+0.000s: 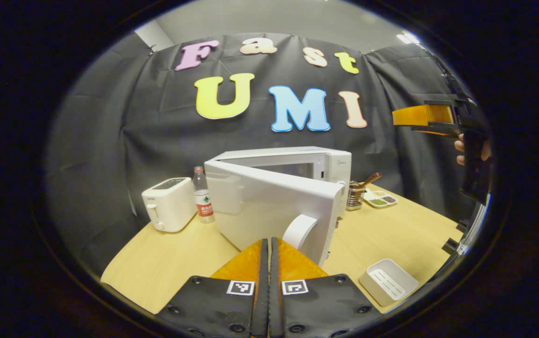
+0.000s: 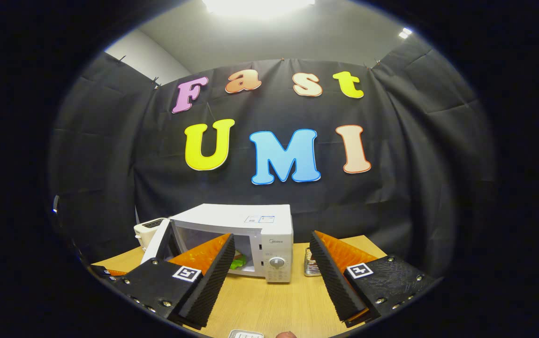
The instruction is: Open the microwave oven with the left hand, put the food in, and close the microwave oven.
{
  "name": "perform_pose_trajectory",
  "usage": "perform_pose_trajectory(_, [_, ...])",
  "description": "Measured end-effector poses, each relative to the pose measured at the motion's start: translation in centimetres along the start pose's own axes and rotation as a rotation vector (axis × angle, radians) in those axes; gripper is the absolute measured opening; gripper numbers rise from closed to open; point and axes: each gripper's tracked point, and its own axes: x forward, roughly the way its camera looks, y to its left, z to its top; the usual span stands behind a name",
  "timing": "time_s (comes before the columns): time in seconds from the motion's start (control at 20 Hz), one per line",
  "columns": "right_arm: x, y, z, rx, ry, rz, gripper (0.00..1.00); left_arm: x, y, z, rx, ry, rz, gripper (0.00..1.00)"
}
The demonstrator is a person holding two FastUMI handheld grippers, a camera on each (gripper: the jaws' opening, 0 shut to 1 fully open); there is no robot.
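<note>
The white microwave (image 1: 330,164) stands mid-table with its door (image 1: 269,206) swung partly open toward me. My left gripper (image 1: 266,243) is shut with nothing between its fingers, and its tips sit just left of the door's curved handle (image 1: 299,230). In the right gripper view the microwave (image 2: 269,230) shows its door (image 2: 156,244) hinged out to the left, with green and tan food (image 2: 238,261) inside the cavity. My right gripper (image 2: 271,256) is open and holds nothing, raised in front of the oven. From the left gripper view, the right gripper (image 1: 431,119) hangs high at the right in a hand (image 1: 460,150).
A white toaster (image 1: 168,204) and a water bottle (image 1: 202,192) stand left of the microwave. On its right are a metal utensil holder (image 1: 356,195) and a divided dish (image 1: 381,199). A white rectangular tray (image 1: 389,281) lies near the wooden table's (image 1: 166,263) front right edge.
</note>
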Motion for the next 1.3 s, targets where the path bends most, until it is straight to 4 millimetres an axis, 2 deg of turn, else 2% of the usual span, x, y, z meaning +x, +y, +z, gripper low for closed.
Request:
perform_pose_trajectory(0.2, [-0.6,-2.3,-0.3,-0.004,0.002,-0.068,0.97,2.6,-2.8,0.8,0.004,-0.003,-0.079,0.05])
perform_pose_trajectory(0.3, [-1.1,-3.4,-0.1,-0.003,-0.001,-0.103,0.97,4.0,-3.7,1.3,0.009,-0.007,-0.112,0.07])
perform_pose_trajectory(0.4, [-1.7,-4.5,0.0,-0.005,-0.006,-0.141,0.97,5.7,-4.6,1.7,0.012,-0.008,-0.147,0.05])
perform_pose_trajectory(0.45, [-2.0,-5.0,0.1,-0.005,-0.009,-0.159,0.97,6.6,-4.9,2.0,0.012,-0.007,-0.165,0.07])
perform_pose_trajectory(0.5, [-2.1,-5.4,0.1,-0.004,-0.008,-0.174,0.97,7.6,-5.4,2.4,0.014,-0.006,-0.181,0.05])
perform_pose_trajectory(0.55, [-2.4,-5.8,-0.1,-0.003,-0.003,-0.188,0.97,8.4,-5.6,2.5,0.017,-0.007,-0.192,0.07])
perform_pose_trajectory(0.8, [-3.5,-7.9,-0.1,-0.021,0.003,-0.252,0.97,13.4,-7.2,3.0,0.044,-0.004,-0.234,0.07])
perform_pose_trajectory(1.1, [-4.0,-9.4,-0.1,-0.051,0.026,-0.283,0.97,18.8,-9.2,4.1,0.026,-0.006,-0.238,0.07])
perform_pose_trajectory(1.3, [-3.9,-9.7,0.3,-0.081,0.035,-0.27,0.97,22.0,-9.9,5.3,0.005,-0.016,-0.218,0.07])
